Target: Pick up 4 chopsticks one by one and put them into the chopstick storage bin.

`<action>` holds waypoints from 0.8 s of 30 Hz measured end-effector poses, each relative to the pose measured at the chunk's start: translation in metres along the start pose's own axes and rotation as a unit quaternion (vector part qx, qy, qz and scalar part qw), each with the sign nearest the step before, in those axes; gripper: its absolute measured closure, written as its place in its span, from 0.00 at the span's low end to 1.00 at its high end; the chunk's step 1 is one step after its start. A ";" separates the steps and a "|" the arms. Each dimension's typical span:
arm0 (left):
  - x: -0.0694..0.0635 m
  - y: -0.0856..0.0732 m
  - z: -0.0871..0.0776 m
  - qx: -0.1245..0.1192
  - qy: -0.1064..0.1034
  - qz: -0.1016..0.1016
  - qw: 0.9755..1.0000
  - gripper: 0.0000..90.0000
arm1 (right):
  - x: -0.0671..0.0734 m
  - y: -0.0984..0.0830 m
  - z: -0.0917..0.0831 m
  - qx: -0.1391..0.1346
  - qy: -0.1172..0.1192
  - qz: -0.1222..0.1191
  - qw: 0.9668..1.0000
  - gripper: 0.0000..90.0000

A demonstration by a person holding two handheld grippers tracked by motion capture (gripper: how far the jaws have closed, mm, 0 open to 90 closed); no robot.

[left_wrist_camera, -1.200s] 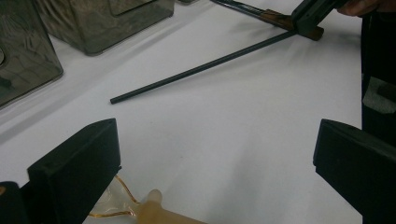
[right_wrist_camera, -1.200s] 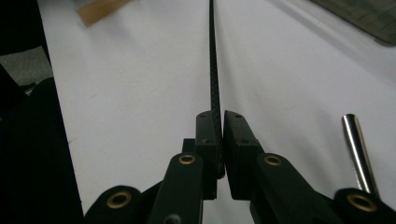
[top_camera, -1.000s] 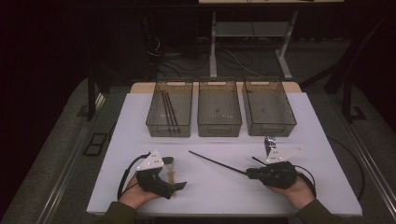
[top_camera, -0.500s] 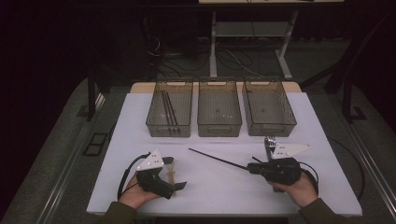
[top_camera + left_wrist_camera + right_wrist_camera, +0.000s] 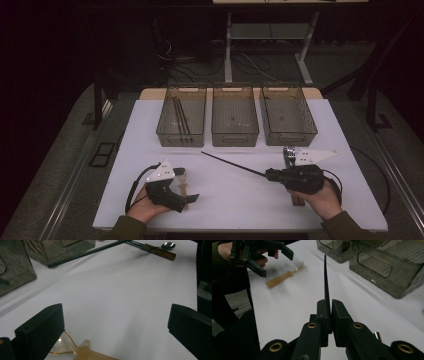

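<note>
High view: your right tool [image 5: 268,174] pinches a black chopstick [image 5: 232,163] at lower center of the desk [image 5: 345,150], its long axis pointing up-left toward the bins; your left tool [image 5: 192,198] gapes, and its jaw cuts off a pale spoon [image 5: 82,351]

Black chopstick [image 5: 232,163] clamped at one end, pointing toward bins.

White-topped table [image 5: 235,200], a tan edge strip showing at its far side. Three smoky clear plastic bins in a row along the far part: left bin [image 5: 181,116] with thin dark sticks inside, middle bin [image 5: 235,116], right bin [image 5: 288,116]. Near left, a pale amber-handled spoon with a clear bowl [image 5: 75,350] lies flat. Near right, a metal spoon with a dark wooden handle [image 5: 160,251] and a fork [image 5: 288,154], tines toward the bins.
</note>
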State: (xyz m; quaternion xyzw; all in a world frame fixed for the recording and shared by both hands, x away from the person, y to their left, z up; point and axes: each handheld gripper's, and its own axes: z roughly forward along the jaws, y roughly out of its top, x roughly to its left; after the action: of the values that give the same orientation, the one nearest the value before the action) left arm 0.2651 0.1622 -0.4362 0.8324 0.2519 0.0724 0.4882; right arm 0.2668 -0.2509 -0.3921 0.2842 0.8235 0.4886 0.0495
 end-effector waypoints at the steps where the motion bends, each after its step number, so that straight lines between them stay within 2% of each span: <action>1: 0.001 0.000 0.000 0.001 0.001 0.000 1.000 0.00 | 0.000 0.001 0.000 -0.002 -0.001 0.000 1.000 0.94; 12: 0.008 -0.002 -0.001 0.002 0.011 0.002 1.000 0.00 | -0.003 0.013 -0.001 -0.019 -0.005 0.002 1.000 0.94; 24: 0.006 -0.002 0.000 0.004 0.011 0.005 1.000 0.00 | -0.010 0.031 0.003 -0.043 -0.020 0.006 0.999 0.94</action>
State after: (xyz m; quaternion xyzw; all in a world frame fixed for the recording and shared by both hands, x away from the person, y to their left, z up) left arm 0.2693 0.1655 -0.4384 0.8351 0.2529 0.0831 0.4814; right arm 0.2892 -0.2425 -0.3704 0.2969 0.7986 0.5181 0.0754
